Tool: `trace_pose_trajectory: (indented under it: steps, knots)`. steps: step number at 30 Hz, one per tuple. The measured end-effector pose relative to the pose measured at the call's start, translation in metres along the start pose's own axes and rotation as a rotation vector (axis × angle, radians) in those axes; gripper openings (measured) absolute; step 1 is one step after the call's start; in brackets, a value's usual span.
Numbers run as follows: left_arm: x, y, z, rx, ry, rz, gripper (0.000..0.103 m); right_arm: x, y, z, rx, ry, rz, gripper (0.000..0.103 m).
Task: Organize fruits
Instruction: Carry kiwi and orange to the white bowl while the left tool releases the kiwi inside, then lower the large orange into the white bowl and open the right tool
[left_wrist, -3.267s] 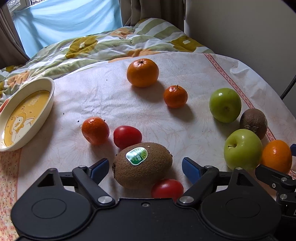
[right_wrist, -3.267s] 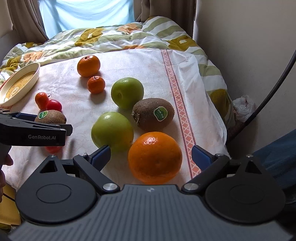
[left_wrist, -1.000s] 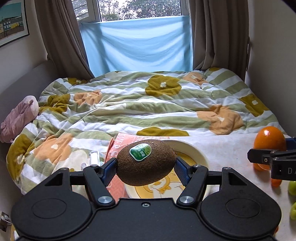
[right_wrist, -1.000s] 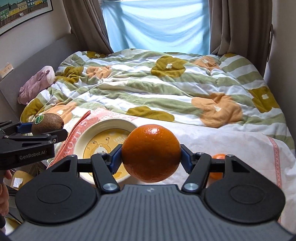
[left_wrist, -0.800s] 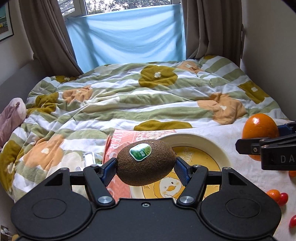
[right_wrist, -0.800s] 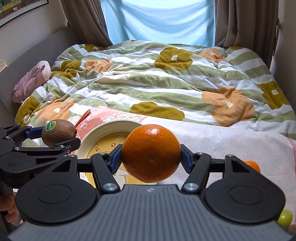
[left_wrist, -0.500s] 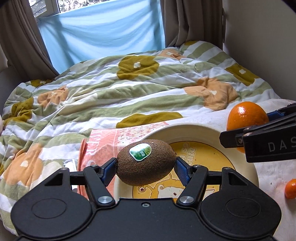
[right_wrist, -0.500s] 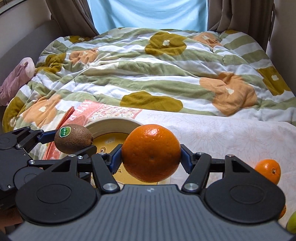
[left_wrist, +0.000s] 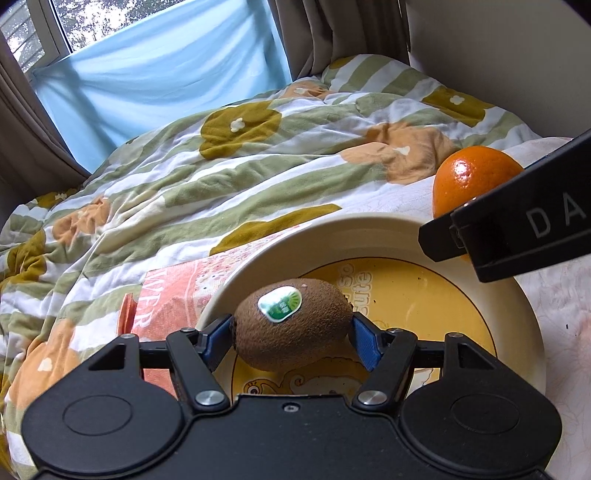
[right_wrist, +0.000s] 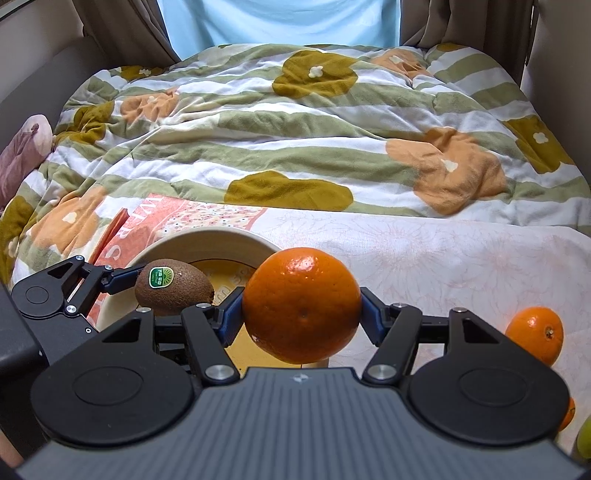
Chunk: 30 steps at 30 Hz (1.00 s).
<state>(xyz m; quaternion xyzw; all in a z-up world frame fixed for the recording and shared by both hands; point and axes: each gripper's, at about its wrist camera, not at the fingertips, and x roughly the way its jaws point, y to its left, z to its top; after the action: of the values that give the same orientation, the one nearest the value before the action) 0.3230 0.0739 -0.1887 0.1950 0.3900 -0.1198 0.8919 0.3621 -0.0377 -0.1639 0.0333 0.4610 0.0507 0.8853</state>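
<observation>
brown kiwi (left_wrist: 291, 328), orange orange (right_wrist: 301, 304), yellow-centred plate (left_wrist: 424, 229)

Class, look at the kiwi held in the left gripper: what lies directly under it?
Under the kiwi is the yellow-centred plate, with a cartoon print partly showing. The fruit covers the rest of the print.

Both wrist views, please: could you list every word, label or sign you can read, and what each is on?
"DA", cut off by the frame edge: on the right gripper.
"WERS", partly covered: pink book.
"So" and "Cute", roughly, upside down: plate.
Green sticker on the kiwi: print too small to read.
</observation>
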Motion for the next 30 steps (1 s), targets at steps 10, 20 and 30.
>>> trace_pose_trajectory:
  steps: [10, 20, 30]
  knots:
    - [-0.034, 0.010, -0.008, -0.025, 0.012, 0.003, 0.103, -0.006, -0.004, 0.003, 0.001, 0.012, 0.030, 0.079]
    - [-0.071, 0.027, -0.027, -0.133, 0.020, 0.081, 0.103, 0.005, 0.014, -0.007, -0.187, 0.016, 0.133, 0.079]
    - [-0.081, 0.030, -0.038, -0.180, 0.032, 0.127, 0.102, 0.028, 0.040, -0.025, -0.440, -0.006, 0.156, 0.079]
